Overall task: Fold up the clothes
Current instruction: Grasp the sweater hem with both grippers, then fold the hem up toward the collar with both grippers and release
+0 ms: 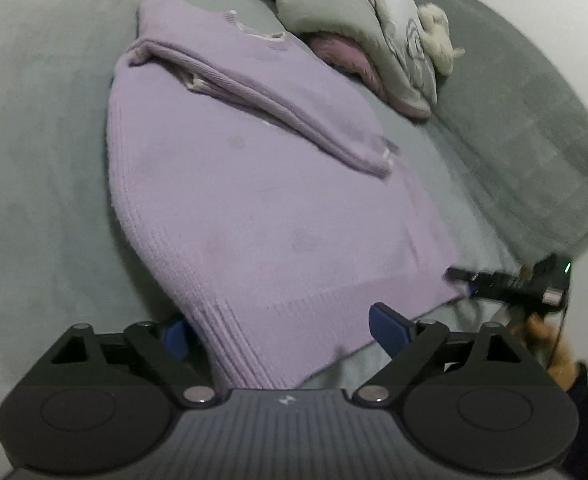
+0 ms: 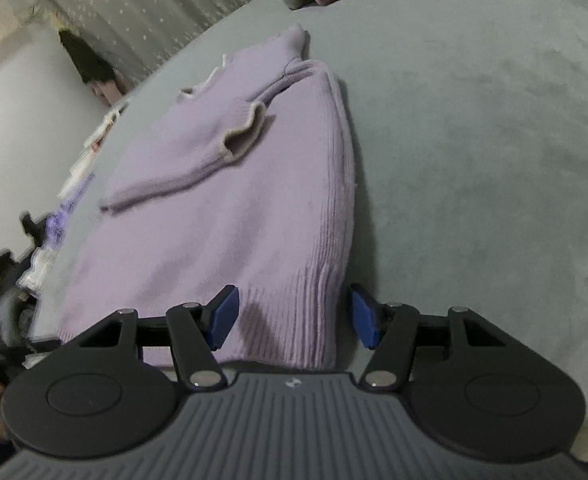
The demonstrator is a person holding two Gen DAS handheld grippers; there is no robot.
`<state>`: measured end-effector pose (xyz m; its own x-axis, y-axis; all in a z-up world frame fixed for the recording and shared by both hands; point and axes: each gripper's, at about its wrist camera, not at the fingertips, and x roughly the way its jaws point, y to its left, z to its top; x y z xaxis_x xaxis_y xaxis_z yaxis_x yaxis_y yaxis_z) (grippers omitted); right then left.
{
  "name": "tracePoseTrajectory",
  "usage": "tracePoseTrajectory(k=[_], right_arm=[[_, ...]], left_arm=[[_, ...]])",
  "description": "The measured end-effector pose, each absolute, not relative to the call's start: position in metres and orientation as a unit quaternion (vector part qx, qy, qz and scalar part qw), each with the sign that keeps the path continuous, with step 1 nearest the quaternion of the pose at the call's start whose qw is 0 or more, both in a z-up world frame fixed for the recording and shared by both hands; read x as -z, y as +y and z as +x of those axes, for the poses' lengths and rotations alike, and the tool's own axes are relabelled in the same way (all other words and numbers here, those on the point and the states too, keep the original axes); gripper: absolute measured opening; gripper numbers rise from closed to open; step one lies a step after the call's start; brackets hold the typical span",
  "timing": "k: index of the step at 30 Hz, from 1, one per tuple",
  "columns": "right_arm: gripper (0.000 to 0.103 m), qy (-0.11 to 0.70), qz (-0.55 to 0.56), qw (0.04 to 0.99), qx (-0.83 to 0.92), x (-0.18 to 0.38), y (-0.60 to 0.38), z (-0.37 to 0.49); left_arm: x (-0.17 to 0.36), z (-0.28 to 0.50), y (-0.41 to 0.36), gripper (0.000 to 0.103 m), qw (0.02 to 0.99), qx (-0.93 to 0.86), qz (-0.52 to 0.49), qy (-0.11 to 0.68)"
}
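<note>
A lilac knitted sweater (image 1: 246,184) lies flat on the grey-green bed, both sleeves folded across its body. It also shows in the right wrist view (image 2: 230,208). My left gripper (image 1: 282,334) is open, its blue pads straddling the ribbed hem at one bottom corner. My right gripper (image 2: 294,316) is open, its pads either side of the ribbed hem at the other bottom corner. Neither grips the cloth. The right gripper (image 1: 505,280) shows at the right of the left wrist view.
Grey and pink pillows (image 1: 357,28) and a white plush toy (image 1: 437,36) lie at the bed's head. A grey blanket (image 1: 533,140) runs along the far side. A curtain (image 2: 142,4) and small items (image 2: 74,176) are beyond the bed's edge.
</note>
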<state>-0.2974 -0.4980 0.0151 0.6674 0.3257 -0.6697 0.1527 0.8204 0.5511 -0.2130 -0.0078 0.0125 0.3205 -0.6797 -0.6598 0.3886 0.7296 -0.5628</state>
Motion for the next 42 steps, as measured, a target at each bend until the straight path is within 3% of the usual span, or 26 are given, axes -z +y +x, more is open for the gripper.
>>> tracePoseTrajectory(k=[1, 2, 3, 5, 9, 25, 34, 42], right_arm=[[0.041, 0.404, 0.302, 0.862, -0.046, -0.014, -0.501, -0.298], [0.032, 0.4, 0.324, 0.856, -0.036, -0.011, -0.508, -0.301], [0.028, 0.399, 0.339, 0.851, -0.032, -0.009, -0.513, -0.302], [0.024, 0.398, 0.344, 0.85, -0.028, -0.006, -0.514, -0.303], [0.01, 0.395, 0.326, 0.858, -0.034, -0.009, -0.506, -0.304], [0.009, 0.221, 0.399, 0.88, -0.135, -0.077, -0.531, -0.288], [0.009, 0.188, 0.394, 0.894, -0.1, -0.119, -0.545, -0.197], [0.009, 0.19, 0.362, 0.91, -0.07, -0.134, -0.552, -0.076]], left_arm=[[-0.013, -0.214, -0.009, 0.087, 0.8, 0.333, -0.149, 0.476], [-0.014, -0.217, -0.013, 0.074, 0.809, 0.322, -0.136, 0.472], [-0.015, -0.218, -0.016, 0.054, 0.818, 0.31, -0.124, 0.469], [-0.016, -0.218, -0.018, 0.037, 0.827, 0.29, -0.109, 0.47], [-0.019, -0.214, -0.014, 0.017, 0.826, 0.273, -0.128, 0.476], [-0.097, -0.188, -0.005, 0.013, 0.852, 0.223, -0.234, 0.411], [-0.134, -0.089, -0.003, 0.013, 0.851, 0.171, -0.32, 0.378], [-0.14, 0.019, -0.029, 0.013, 0.861, 0.108, -0.321, 0.38]])
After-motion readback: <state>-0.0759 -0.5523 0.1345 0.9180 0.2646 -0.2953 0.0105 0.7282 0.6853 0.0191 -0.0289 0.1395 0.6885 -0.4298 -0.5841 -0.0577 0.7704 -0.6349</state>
